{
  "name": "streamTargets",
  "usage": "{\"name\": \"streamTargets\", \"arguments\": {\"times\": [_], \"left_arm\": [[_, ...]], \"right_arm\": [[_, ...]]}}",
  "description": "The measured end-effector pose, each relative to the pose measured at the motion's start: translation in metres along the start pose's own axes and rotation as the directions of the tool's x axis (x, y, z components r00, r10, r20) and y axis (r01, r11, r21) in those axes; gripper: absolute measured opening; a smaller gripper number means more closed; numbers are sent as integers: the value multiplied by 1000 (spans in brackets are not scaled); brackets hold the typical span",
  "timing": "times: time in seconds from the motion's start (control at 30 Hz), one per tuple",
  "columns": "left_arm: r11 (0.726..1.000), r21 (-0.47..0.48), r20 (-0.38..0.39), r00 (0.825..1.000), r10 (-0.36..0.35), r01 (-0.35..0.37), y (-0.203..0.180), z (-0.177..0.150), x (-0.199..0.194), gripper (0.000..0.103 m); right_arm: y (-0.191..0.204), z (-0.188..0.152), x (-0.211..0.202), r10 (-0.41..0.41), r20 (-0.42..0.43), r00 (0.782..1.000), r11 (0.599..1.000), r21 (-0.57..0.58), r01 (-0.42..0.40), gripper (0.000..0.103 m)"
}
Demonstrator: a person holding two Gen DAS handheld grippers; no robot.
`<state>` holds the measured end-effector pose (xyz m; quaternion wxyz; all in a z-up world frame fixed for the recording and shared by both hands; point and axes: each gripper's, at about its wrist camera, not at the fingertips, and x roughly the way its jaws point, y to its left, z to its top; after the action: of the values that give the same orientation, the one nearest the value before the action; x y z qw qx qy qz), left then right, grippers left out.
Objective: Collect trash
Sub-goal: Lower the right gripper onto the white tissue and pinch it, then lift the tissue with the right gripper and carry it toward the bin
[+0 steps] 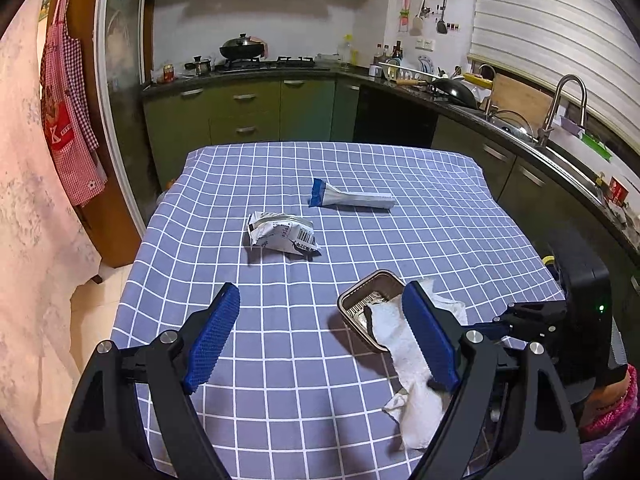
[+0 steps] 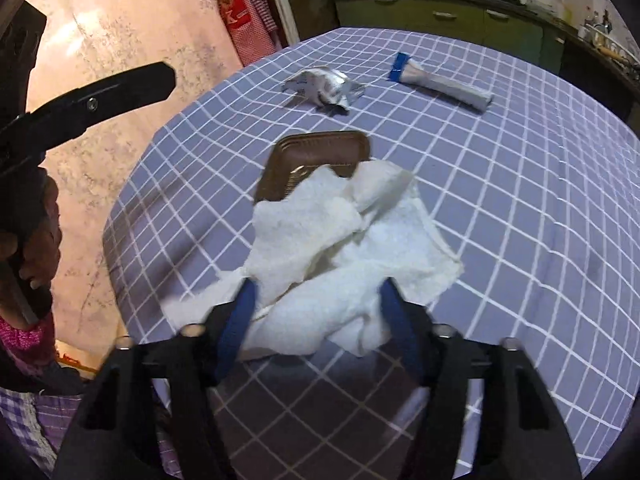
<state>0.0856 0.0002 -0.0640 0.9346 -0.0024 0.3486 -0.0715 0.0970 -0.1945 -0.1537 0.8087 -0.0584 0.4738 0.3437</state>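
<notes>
A white paper towel (image 2: pixel 340 232) lies crumpled over the near edge of a small brown foil tray (image 2: pixel 320 148) on the blue checked tablecloth (image 2: pixel 520 200). My right gripper (image 2: pixel 319 286) straddles the towel's near end, and the blue pads touch its bunched folds on both sides. My left gripper (image 1: pixel 320 292) hovers open above the cloth with nothing between its fingers, just left of the tray (image 1: pixel 360 292) and towel (image 1: pixel 400 336). Farther back lie a crumpled white wrapper (image 1: pixel 282 236) and a long silver wrapper with a blue end (image 1: pixel 352 198).
The table's left edge drops to a tiled floor (image 1: pixel 92 304). Green kitchen cabinets (image 1: pixel 240 112), a stove and a sink (image 1: pixel 560 152) stand behind and to the right. A red checked apron (image 1: pixel 68 112) hangs at the left. A person's pink sleeve (image 1: pixel 616 408) shows at the right.
</notes>
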Motion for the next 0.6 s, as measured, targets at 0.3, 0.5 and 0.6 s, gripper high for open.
{"name": "streamTargets", "arguments": {"times": [0.3,0.5,0.6], "left_arm": [[1000,12,20,1000,16,-16,-5,4,-6,82],[1000,9,23,999,23,-23,-5,3,-8,82],[1000,11,20,1000,21,-22,-3,3,-7,82]], "right_arm": [[-4,3,-22,34,61,998,999,16,-35,9],[-12,20,-64,89,180,980,995,36,-97,9],[-18,27,-80,133,219,967,988,51,-148,9]]}}
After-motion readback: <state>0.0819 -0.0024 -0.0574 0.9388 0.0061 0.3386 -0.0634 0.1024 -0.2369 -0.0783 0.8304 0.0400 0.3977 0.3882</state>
